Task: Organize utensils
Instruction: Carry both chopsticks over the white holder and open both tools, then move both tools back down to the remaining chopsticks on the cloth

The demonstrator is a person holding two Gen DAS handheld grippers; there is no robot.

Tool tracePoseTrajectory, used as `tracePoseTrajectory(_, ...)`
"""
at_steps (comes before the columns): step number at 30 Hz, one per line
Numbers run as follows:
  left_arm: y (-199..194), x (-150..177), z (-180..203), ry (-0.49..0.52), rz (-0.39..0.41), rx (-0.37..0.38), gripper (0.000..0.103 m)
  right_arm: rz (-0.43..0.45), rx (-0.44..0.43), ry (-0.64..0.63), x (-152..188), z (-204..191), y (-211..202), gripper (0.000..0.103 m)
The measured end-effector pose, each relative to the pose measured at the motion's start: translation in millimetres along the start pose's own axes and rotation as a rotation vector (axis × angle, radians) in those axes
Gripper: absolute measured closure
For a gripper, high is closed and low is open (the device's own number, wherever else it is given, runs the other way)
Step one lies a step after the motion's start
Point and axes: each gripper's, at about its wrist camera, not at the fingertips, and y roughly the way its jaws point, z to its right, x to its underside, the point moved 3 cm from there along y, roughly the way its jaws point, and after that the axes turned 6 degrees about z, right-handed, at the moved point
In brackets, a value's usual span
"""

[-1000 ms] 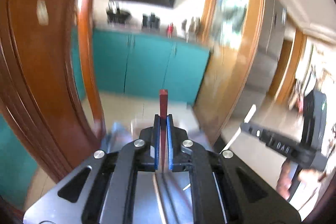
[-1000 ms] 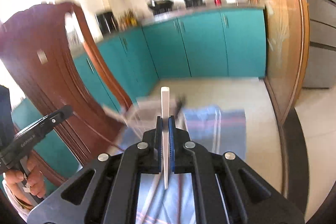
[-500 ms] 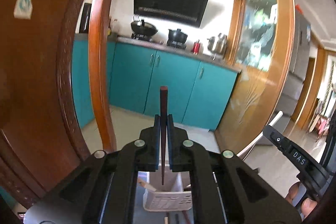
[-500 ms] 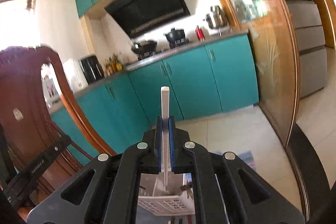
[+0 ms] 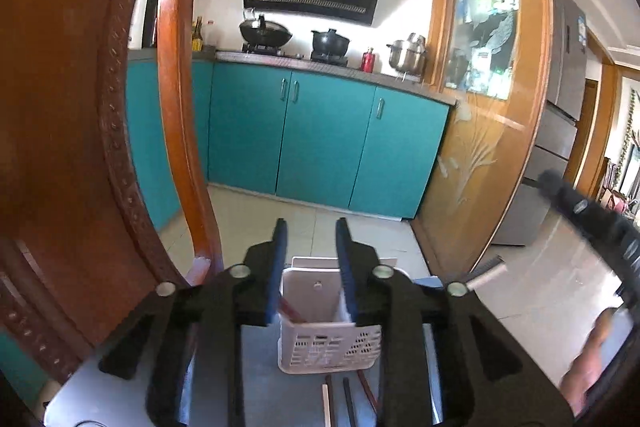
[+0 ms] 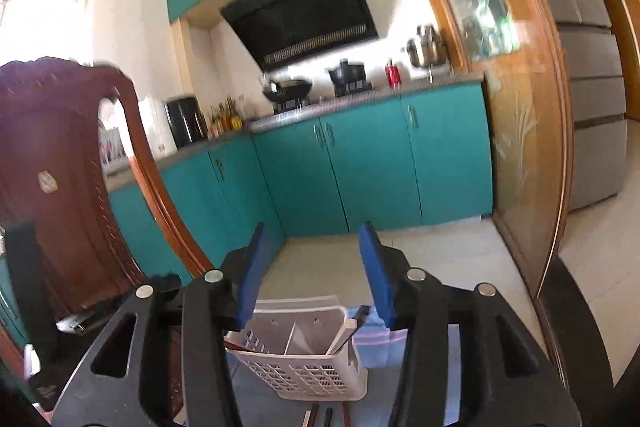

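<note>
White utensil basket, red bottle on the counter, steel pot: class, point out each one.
White utensil basket (image 5: 329, 346): left wrist view, perforated front wall.
Red bottle (image 5: 368, 60): left wrist view, body.
Steel pot (image 5: 407, 57): left wrist view, side wall.

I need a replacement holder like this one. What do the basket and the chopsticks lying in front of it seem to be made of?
Basket: looks like white moulded plastic, matte, with perforated walls. Chopsticks: one white, two dark or reddish, thin and straight; possibly plastic or lacquered wood, too small to tell.

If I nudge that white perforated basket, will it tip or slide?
The white basket looks like thin perforated plastic, so probably light and apt to slide. It stands tall, with chopsticks leaning inside, so a high push might tip it.
</note>
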Motion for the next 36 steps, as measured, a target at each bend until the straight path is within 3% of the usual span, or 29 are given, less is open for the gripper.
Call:
tracePoseTrajectory(3,-22,8,7,0.043,0.016,0.007,0.073,0.06,-0.002,-0.04,-9,6,-36,0.057)
tracePoseTrajectory(5,-26,24,12,0.067,-0.026,0.023,0.073,0.068,-0.016,-0.076,-6,8,-55,0.057)
tracePoseTrajectory(6,-24,40,14,0.08,-0.084,0.037,0.073,0.048,-0.026,-0.096,4,11,-61,0.057)
tracePoseTrajectory(9,1,96,14,0.098,-0.294,0.05,0.073,-0.147,-0.01,-0.139,57,22,-46,0.057)
tracePoseTrajectory(10,7,108,13,0.102,-0.341,0.048,0.073,-0.24,0.003,-0.144,78,27,-34,0.059)
tracePoseTrajectory(11,20,131,12,0.107,-0.436,0.045,0.073,-0.386,0.03,-0.134,107,36,-15,0.06)
tracePoseTrajectory(14,41,166,15,0.119,-0.568,0.053,0.073,-0.675,0.072,-0.103,166,50,21,0.062)
tracePoseTrajectory(16,49,182,17,0.115,-0.624,0.078,0.073,-0.751,0.141,-0.137,187,56,31,0.062)
tracePoseTrajectory(19,54,207,24,0.121,-0.705,0.117,0.073,-0.811,0.188,-0.118,200,65,37,0.062)
tracePoseTrajectory(22,57,226,27,0.15,-0.749,0.112,0.072,-0.811,0.2,-0.111,199,68,38,0.062)
tracePoseTrajectory(26,56,228,26,0.138,-0.74,0.112,0.073,-0.82,0.198,-0.117,202,65,42,0.062)
tracePoseTrajectory(28,57,225,24,0.126,-0.74,0.102,0.089,-0.826,0.2,-0.124,203,62,41,0.062)
tracePoseTrajectory(36,47,212,-2,0.0,-0.712,0.098,0.091,-0.854,0.217,-0.152,213,59,47,0.062)
